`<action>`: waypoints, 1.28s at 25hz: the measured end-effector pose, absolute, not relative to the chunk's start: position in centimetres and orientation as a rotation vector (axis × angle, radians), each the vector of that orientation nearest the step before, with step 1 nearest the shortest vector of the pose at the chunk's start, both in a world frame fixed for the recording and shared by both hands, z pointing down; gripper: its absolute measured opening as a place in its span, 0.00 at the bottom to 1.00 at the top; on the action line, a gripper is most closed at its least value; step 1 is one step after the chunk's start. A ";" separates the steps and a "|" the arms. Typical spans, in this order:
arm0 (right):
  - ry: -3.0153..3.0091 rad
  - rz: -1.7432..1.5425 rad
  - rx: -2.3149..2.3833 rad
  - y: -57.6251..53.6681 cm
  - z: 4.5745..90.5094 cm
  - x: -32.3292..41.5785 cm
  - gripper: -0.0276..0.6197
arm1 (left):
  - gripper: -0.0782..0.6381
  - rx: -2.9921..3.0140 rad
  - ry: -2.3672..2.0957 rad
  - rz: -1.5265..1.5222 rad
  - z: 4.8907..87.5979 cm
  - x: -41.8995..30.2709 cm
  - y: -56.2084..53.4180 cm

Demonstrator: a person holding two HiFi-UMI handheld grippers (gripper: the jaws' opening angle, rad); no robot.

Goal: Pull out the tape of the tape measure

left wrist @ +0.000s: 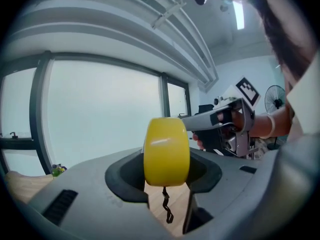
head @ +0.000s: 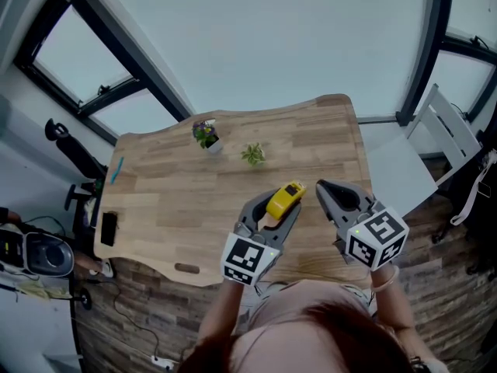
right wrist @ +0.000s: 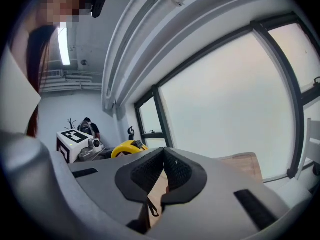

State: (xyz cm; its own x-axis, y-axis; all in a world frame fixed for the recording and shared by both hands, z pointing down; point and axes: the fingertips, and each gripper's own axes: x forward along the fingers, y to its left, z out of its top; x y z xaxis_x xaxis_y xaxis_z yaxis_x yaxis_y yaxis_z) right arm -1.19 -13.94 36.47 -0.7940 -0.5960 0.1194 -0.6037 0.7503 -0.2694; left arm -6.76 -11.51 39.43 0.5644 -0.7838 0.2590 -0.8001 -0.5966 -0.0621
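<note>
Wooden bench with a wavy edge stands before dark-framed windows. In the head view a potted plant sits near its 12 o'clock edge and a black phone lies at 9 o'clock. Near the 6 o'clock edge the left hand-held gripper points toward 1 o'clock with the yellow tape measure at its tips. The right hand-held gripper is just beside it at 3 o'clock, angled toward 11.

The left gripper view shows wide-set jaws pressing both sides of the yellow case, held above the bench.

The right gripper view shows that gripper's jaws fully together with nothing between them. The tape measure appears at their 9 o'clock.
</note>
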 end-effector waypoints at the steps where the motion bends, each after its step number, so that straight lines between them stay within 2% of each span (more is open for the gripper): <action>1: -2.925 0.491 0.973 -13.8 36.5 -1.3 0.04 | 0.35 2.732 -1.371 0.402 39.3 -6.6 -11.3; 8: -3.011 0.922 0.734 -13.4 36.4 -1.8 0.05 | 0.35 2.798 -1.304 0.361 37.9 -5.6 -9.9; 11: -3.029 1.150 0.598 -13.3 36.4 -2.0 0.11 | 0.35 2.826 -1.280 0.359 37.5 -5.6 -9.7; 19: -2.965 1.680 0.269 -12.5 36.8 -2.2 0.17 | 0.35 2.862 -1.215 0.321 37.2 -5.5 -8.5; 32: -2.869 2.071 -0.060 -11.1 36.9 -2.8 0.22 | 0.35 2.931 -1.153 0.404 37.6 -4.7 -8.0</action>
